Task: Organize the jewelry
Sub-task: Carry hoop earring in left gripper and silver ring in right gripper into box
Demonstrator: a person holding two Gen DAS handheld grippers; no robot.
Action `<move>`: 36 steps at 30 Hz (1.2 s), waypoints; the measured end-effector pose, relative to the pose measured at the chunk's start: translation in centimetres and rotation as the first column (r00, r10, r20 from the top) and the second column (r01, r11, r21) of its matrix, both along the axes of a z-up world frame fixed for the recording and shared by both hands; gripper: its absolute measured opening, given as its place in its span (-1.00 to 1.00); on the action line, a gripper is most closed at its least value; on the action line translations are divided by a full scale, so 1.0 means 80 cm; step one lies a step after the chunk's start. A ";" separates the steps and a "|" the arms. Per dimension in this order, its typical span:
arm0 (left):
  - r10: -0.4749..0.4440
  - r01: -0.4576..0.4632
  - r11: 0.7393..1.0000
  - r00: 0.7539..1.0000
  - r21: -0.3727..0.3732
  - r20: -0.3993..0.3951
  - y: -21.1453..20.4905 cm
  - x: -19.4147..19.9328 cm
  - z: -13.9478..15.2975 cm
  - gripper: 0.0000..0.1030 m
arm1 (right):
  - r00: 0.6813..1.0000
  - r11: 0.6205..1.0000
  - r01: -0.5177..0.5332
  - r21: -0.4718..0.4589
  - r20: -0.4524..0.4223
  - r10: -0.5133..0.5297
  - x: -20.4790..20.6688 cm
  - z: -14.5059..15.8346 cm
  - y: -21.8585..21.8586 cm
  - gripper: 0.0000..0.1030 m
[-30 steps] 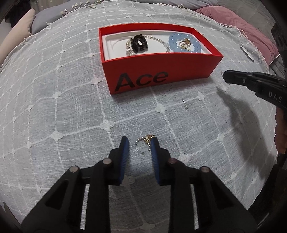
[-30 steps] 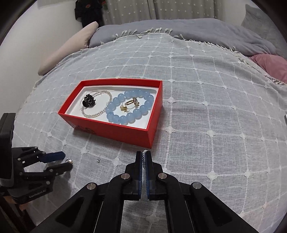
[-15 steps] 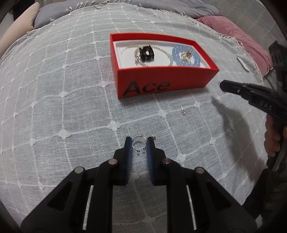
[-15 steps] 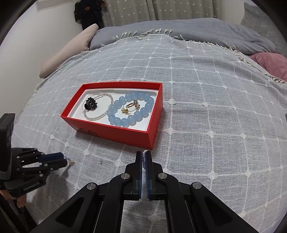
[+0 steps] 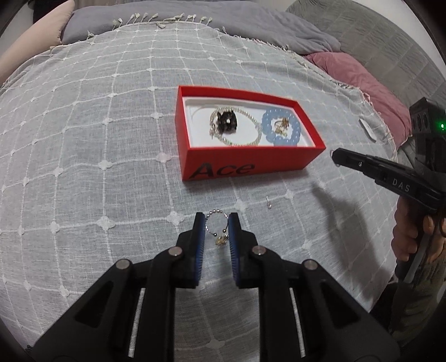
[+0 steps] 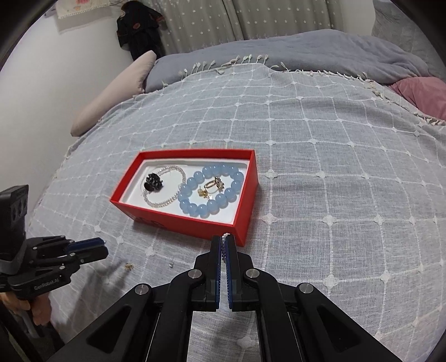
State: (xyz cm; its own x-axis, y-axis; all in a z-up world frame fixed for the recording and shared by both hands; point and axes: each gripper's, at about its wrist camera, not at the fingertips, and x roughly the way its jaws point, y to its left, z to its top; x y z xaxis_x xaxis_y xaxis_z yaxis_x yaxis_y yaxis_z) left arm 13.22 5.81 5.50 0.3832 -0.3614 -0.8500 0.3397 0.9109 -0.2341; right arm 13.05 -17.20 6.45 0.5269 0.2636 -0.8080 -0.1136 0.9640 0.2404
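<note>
A grey gridded bedspread (image 6: 320,172) covers the bed. The left tongs (image 5: 217,226) stand apart around a small beaded ring (image 5: 216,222), near the red box (image 5: 245,164). The right tongs (image 6: 224,242), clamped on a bead strand (image 6: 223,245), hover by the box's corner. Best to close gently, then lift straight.

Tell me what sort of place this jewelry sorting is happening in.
Most likely a bedroom: the red box sits on a bed spread with a fringed white-checked coverlet, with a pillow against the wall and star-dotted curtains behind.
</note>
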 end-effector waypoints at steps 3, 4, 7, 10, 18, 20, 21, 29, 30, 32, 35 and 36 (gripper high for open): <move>0.027 -0.027 0.999 1.000 -0.021 0.003 -0.004 0.010 0.006 -0.65 | 1.000 0.999 -0.001 0.048 0.005 0.001 0.004 0.007 -0.004 -0.94; 0.036 -0.036 0.999 0.999 -0.025 0.005 -0.005 0.014 0.008 -0.65 | 1.000 0.999 -0.001 0.053 0.010 0.000 0.006 0.009 -0.004 -0.94; 0.067 -0.066 0.997 0.998 -0.038 0.014 -0.006 0.025 0.014 -0.65 | 1.000 0.998 0.003 0.060 0.023 -0.004 0.010 0.015 -0.005 -0.94; 0.079 -0.077 0.995 0.997 -0.068 0.021 -0.008 0.037 0.020 -0.65 | 0.999 0.998 0.002 0.064 0.032 -0.004 0.016 0.018 -0.003 -0.94; 0.108 -0.108 0.984 0.994 -0.140 -0.006 -0.011 0.065 0.022 -0.65 | 0.999 0.995 -0.014 0.094 0.047 0.010 0.037 0.017 0.007 -0.94; 0.109 -0.108 0.982 0.994 -0.154 -0.002 -0.015 0.071 0.024 -0.65 | 0.999 0.994 -0.019 0.108 0.044 0.014 0.040 0.014 0.009 -0.93; 0.108 -0.106 0.982 0.994 -0.157 0.002 -0.018 0.073 0.024 -0.65 | 0.999 0.994 -0.020 0.110 0.045 0.015 0.042 0.014 0.010 -0.93; 0.101 -0.098 0.984 0.995 -0.146 0.013 -0.034 0.087 0.015 -0.65 | 0.998 0.991 -0.028 0.132 0.059 0.020 0.055 0.015 0.011 -0.93; 0.102 -0.099 0.984 0.995 -0.145 0.015 -0.034 0.088 0.015 -0.65 | 0.998 0.991 -0.028 0.132 0.060 0.021 0.058 0.014 0.013 -0.93; 0.105 -0.100 0.984 0.994 -0.145 0.024 -0.036 0.091 0.014 -0.65 | 0.998 0.990 -0.033 0.134 0.060 0.025 0.062 0.013 0.016 -0.93; 0.107 -0.101 0.984 0.994 -0.144 0.030 -0.037 0.092 0.011 -0.65 | 0.998 0.991 -0.032 0.132 0.061 0.024 0.068 0.009 0.022 -0.93; 0.105 -0.099 0.985 0.994 -0.144 0.032 -0.038 0.094 0.011 -0.65 | 0.998 0.991 -0.028 0.132 0.061 0.020 0.069 0.007 0.022 -0.92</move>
